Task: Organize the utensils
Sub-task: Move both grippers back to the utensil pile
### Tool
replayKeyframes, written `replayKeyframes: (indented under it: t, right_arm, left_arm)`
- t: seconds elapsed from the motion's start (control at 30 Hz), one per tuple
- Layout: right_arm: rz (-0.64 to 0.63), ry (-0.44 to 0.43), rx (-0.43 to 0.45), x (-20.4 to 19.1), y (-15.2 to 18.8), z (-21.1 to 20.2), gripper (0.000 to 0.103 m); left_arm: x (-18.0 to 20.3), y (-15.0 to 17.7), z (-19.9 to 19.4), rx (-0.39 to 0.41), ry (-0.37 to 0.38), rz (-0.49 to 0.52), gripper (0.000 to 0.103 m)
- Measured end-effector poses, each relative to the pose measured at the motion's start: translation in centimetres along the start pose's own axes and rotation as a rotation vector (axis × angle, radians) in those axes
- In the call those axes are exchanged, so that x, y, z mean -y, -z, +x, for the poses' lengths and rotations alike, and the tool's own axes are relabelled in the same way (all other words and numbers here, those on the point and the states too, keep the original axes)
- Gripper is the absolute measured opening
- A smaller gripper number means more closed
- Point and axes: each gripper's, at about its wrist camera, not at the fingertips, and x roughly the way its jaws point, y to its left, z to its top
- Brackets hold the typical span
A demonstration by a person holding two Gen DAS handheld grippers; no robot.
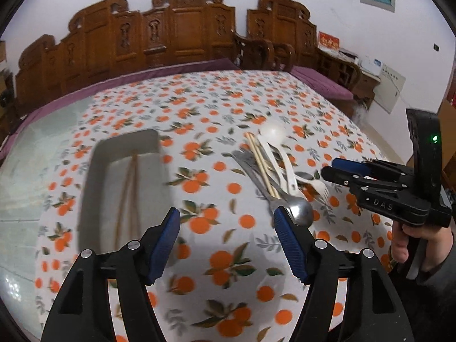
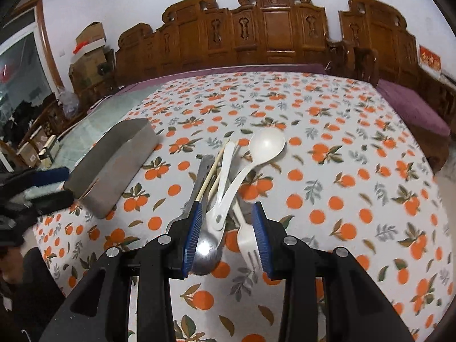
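Blue-padded left gripper point(image 1: 227, 229) wide open, holding nothing, above the white tablecloth with orange fruit print point(image 1: 228, 270). Just past its right pad, bowl of a shiny metal spoon point(image 1: 299, 209), near end of a crossed heap of utensils. At the right edge of the left wrist view, the black right gripper point(image 1: 342, 171) seen from the side in a bare hand point(image 1: 404, 242); from there, cannot tell how far apart its fingers stand.

Right wrist view much closer to the heap: right gripper point(image 2: 228, 222) open about halfway, one blue pad on each side of the utensils, closed on nothing. Between the pads, the metal spoon point(image 2: 206, 249), a white plastic fork point(image 2: 248, 242) with tines toward the camera, and the handle end of a white plastic spoon point(image 2: 266, 142) whose round bowl lies farther off. Under these, pale bamboo chopsticks point(image 2: 209, 176) and a grey metal handle point(image 2: 203, 171), its head hidden.

Left of the heap and apart from it, a grey rectangular metal tray point(image 1: 91, 176). Inside, shown only by the left wrist view, brown wooden chopsticks point(image 1: 128, 196) lying lengthwise, blurred; right wrist view shows mostly the outer wall of the tray point(image 2: 114, 165).

Behind the table, a carved dark wooden bench back point(image 2: 270, 34) and a purple cushion point(image 2: 410, 102).
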Motion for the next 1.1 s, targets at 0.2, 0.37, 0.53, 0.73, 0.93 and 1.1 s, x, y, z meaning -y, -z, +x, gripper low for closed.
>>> replayKeyframes:
  t: [0.2,0.37,0.53,0.73,0.93,1.1]
  right_arm:
    - [0.003,-0.041,-0.025,-0.2,1.1,1.2,0.039]
    - [-0.013,-0.006,-0.027,0.7,1.6,1.4,0.039]
    - [0.027,0.005,-0.018,2.1,1.5,1.1,0.039]
    - [0.051,-0.007,-0.001,2.7,1.2,0.9,0.039]
    - [0.056,-0.017,0.001,2.7,1.1,1.0,0.039]
    - [0.046,-0.024,-0.003,2.4,1.1,1.1,0.039]
  left_arm:
    - [1.6,0.5,2.5,-0.033,0.019,-0.004,0.065]
    - [2.7,0.3,5.3,-0.077,0.062,-0.034,0.065]
    - [3.7,0.4,8.1,-0.120,0.089,-0.053,0.063]
    - [3.6,0.4,10.6,-0.176,0.152,-0.131,0.038]
    - [3.7,0.4,10.7,-0.188,0.202,-0.177,0.026]
    - [3.5,0.2,9.7,-0.175,0.215,-0.190,0.004]
